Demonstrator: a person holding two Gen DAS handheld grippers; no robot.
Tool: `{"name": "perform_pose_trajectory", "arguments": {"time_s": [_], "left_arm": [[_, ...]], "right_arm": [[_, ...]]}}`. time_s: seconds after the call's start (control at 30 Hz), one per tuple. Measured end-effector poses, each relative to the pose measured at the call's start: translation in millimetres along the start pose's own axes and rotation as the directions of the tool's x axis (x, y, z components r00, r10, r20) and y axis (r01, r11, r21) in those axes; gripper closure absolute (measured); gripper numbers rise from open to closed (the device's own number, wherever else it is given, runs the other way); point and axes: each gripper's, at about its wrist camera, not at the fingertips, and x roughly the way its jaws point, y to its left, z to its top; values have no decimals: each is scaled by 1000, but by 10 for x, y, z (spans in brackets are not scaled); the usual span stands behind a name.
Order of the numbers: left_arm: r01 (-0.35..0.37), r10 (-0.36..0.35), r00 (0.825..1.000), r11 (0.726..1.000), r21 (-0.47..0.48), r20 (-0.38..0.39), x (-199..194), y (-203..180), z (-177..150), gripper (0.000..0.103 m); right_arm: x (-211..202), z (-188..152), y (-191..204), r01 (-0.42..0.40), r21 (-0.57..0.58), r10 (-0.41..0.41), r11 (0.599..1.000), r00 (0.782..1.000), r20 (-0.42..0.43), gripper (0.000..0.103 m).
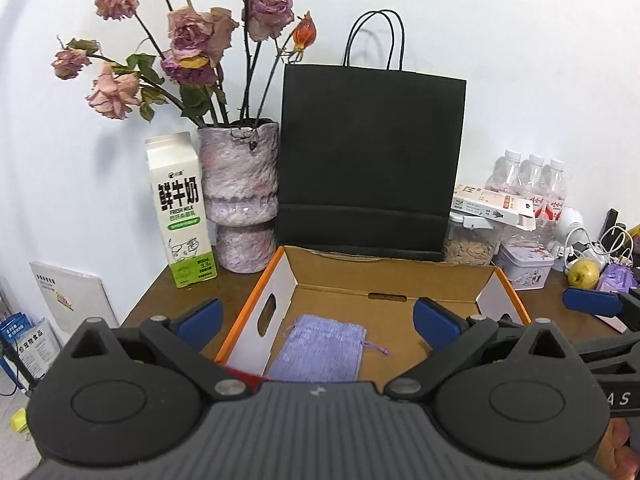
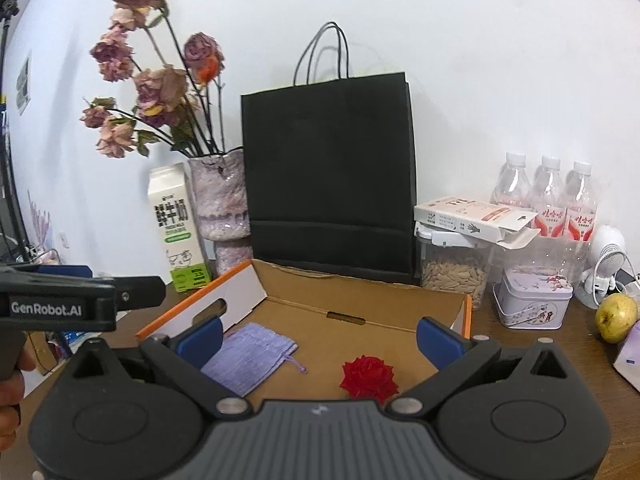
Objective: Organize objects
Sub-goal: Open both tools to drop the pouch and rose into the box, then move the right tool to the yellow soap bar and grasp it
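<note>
An open cardboard box with orange edges (image 1: 280, 276) (image 2: 240, 284) lies on the brown table. Inside it lie a lilac drawstring pouch (image 1: 320, 350) (image 2: 250, 356) and a red fabric rose (image 2: 368, 376); in the left wrist view only a red sliver shows under the gripper body. My left gripper (image 1: 318, 320) is open and empty above the box's near left part. My right gripper (image 2: 318, 338) is open and empty above the box's near edge, over the rose. The right gripper's blue fingertip (image 1: 592, 300) shows at the right of the left wrist view.
A black paper bag (image 1: 370, 160) stands behind the box. Left of it are a vase of dried roses (image 1: 240, 196) and a milk carton (image 1: 180, 208). On the right are a seed jar (image 2: 452, 272), a tin (image 2: 532, 300), water bottles (image 2: 548, 196) and a yellow pear (image 2: 616, 316).
</note>
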Motion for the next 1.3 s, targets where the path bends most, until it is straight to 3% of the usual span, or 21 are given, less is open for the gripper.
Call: {"name": "perform_pose_trajectory", "arguments": {"time_s": [0.83, 1.3], "left_arm": [[8, -8, 1000, 1000, -2, 17, -1203, 209, -645, 0], [-7, 6, 999, 1000, 16, 37, -1786, 257, -1112, 0]], "right_arm": [[-1139, -433, 510, 27, -101, -24, 994, 999, 31, 0], [-1812, -1087, 545, 46, -65, -45, 997, 999, 16, 0]]}}
